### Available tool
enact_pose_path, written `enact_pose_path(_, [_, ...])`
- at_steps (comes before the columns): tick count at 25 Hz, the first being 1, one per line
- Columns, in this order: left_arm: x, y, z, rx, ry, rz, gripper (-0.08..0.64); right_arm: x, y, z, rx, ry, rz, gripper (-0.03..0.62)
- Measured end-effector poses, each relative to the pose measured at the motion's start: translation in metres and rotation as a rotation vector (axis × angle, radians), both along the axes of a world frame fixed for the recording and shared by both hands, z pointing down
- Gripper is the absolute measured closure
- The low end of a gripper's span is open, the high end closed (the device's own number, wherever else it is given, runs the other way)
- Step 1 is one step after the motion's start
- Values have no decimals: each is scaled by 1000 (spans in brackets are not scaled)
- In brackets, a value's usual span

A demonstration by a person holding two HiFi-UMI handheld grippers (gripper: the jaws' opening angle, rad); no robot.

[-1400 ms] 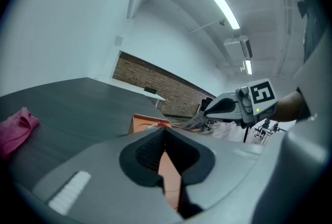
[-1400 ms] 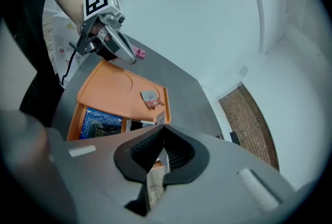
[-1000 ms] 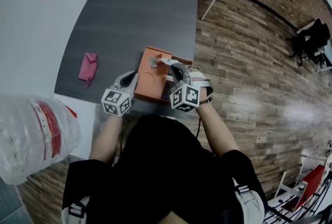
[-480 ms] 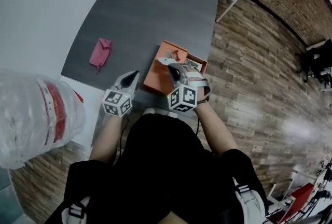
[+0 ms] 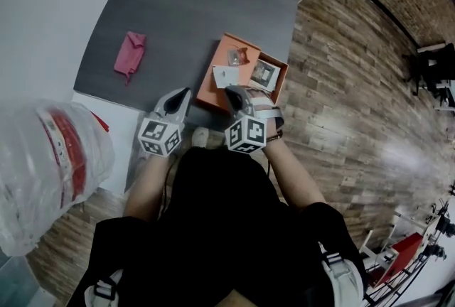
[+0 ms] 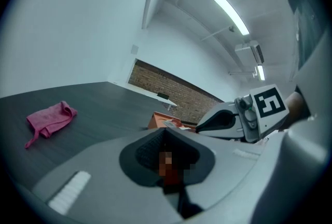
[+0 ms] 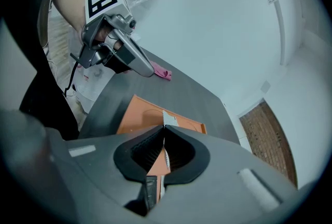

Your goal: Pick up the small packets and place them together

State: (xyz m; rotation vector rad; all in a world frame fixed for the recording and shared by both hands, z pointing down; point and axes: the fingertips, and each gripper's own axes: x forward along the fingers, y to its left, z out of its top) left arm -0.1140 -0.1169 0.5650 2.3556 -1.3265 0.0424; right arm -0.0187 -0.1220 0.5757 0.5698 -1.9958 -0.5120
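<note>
An orange tray (image 5: 206, 92) lies at the near right edge of the dark table. Two small clear packets (image 5: 236, 57) (image 5: 264, 72) rest in it. My right gripper (image 5: 229, 89) hovers over the tray's near edge, shut on a small white packet (image 5: 227, 76) that sticks out past its tips. The right gripper view shows the same packet (image 7: 170, 120) pinched between the jaws of the right gripper (image 7: 164, 127), above the tray (image 7: 136, 114). My left gripper (image 5: 185, 94) is shut and holds nothing, just left of the tray. Its own view shows the left gripper (image 6: 165, 130) pointing across the table.
A pink cloth (image 5: 130, 55) lies on the table's left part. A big clear plastic bottle with a red label (image 5: 50, 170) stands left of the person, off the table. Wooden floor (image 5: 341, 85) borders the table on the right.
Both grippers drew back toward the person. The right one, still holding the white packet, went from over the tray's middle to its near edge.
</note>
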Motion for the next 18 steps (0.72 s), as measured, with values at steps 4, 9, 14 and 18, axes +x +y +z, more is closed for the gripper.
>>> enact_pose_path(4, [5, 9, 8, -26, 17, 39, 560, -3, 8, 11, -52, -22, 47, 578])
enact_pose_path(9, [7, 15, 16, -50, 15, 75, 560, -10, 16, 17, -89, -53, 89, 574])
enact_pose_path(14, [8, 14, 17, -58, 5, 100, 560, -16, 18, 15, -124, -103, 107, 544])
enact_pose_path(18, [12, 7, 11, -44, -3, 118, 560, -19, 21, 12, -137, -125, 100, 509])
